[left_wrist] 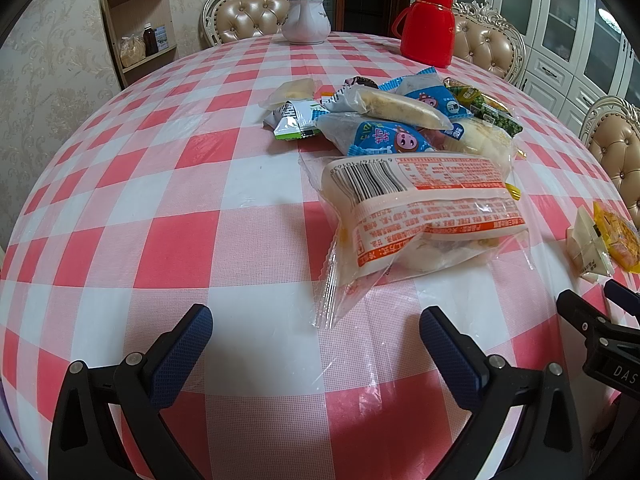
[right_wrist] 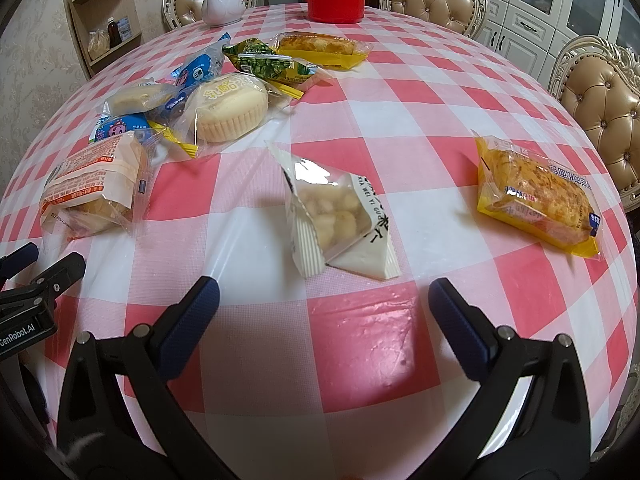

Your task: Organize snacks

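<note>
Both tilted steeply down toward the table (left_wrist: 120,208), side by side over its near edge. Left gripper (left_wrist: 316,328) spread as wide as it goes, nothing between the blue pads (left_wrist: 184,352), hovering above the checked red/white cloth w/ no contact visible; tip of the clear wrapper of the orange-print bread pack (left_wrist: 424,216) lying just ahead of the gap, not touched. Right gripper (right_wrist: 324,308) likewise wide apart & empty, pads (right_wrist: 192,320) over bare cloth; white triangular nut pouch (right_wrist: 340,220) resting just beyond the gap, apart from both fingers. Yellow-wrapped pastry (right_wrist: 536,196) lying alone off to the pouch's right, well apart. Rest of the snacks heaped mid-table: blue cartoon packs (left_wrist: 384,140), a pale oblong cake in clear wrap (left_wrist: 404,108) on top of them, green-and-white sachets (left_wrist: 296,120) at the heap's left edge, a flat pale biscuit pack (left_wrist: 296,90) behind those. From the right wrist view: round sponge cake (right_wrist: 232,108) in clear wrap next to the blue packs, green packets (right_wrist: 264,62) behind it, a second yellow pastry pack (right_wrist: 324,50) farther back. At the far edge, white teapot (left_wrist: 306,20) & red flask (left_wrist: 428,26) (both upright). Each gripper's fingertip visible at the edge of the other's view, close together. Tufted chairs (left_wrist: 248,12) around the table.
</note>
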Demonstrator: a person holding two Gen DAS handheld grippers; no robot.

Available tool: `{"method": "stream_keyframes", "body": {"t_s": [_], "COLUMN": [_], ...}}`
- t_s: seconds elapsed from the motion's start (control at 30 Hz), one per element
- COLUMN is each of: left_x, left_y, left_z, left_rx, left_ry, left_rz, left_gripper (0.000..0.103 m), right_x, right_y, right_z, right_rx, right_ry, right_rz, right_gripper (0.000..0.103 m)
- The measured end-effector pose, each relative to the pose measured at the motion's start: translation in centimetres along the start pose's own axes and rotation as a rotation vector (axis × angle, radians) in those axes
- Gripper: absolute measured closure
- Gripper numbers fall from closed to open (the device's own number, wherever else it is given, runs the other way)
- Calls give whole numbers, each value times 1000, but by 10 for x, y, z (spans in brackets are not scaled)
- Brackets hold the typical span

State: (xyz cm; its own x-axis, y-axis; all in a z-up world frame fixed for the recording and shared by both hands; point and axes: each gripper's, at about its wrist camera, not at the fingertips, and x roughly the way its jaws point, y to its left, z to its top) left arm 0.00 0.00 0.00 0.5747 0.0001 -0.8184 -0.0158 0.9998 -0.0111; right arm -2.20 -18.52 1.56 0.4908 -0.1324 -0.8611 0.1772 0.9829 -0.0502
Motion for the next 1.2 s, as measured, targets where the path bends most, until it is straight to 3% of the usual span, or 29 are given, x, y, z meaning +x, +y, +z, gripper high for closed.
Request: {"method": "stream_keyframes", "body": {"t_s": [0.17,0.37,0.47,0.5,0.57,0.67,0.77,0.8,0.93,1.03,1.2], "left_x": [0,-2,-11,-17,-28,-44,-50,-48,-42,-45,-52], "left_y": [0,3,12,18,20,10,3,1,-10,-28,-86], "left_z": [2,-1,-10,-13,-13,-3,18,26,36,30,18], "left_rx": [12,73,45,27,57,192,281,291,290,293,361], "left_ry": [19,54,26,13,-44,-128,-143,-136,-155,-163,-121], "left_rz": [-10,-58,-127,-195,-247,-195,-231,-257,-245,-298,-428], "left_gripper": [0,0,0,0,0,0,0,0,0,0,0], "right_x": [0,-9,-34,-43,-71,-99,-115,-115,-106,-93,-49], "right_y": [0,-10,-35,-44,-71,-113,-139,-147,-170,-172,-168], "right_z": [0,-4,-19,-22,-31,-32,-22,-17,-3,9,31], "right_rx": [-6,-129,-95,-88,-60,-53,-111,-129,-111,-164,-384], "right_ry": [0,57,-50,-83,-182,-261,-270,-263,-249,-242,-161], "right_rz": [5,122,235,238,245,279,227,208,72,92,144], "right_gripper": [0,0,0,0,0,0,0,0,0,0,0]}}
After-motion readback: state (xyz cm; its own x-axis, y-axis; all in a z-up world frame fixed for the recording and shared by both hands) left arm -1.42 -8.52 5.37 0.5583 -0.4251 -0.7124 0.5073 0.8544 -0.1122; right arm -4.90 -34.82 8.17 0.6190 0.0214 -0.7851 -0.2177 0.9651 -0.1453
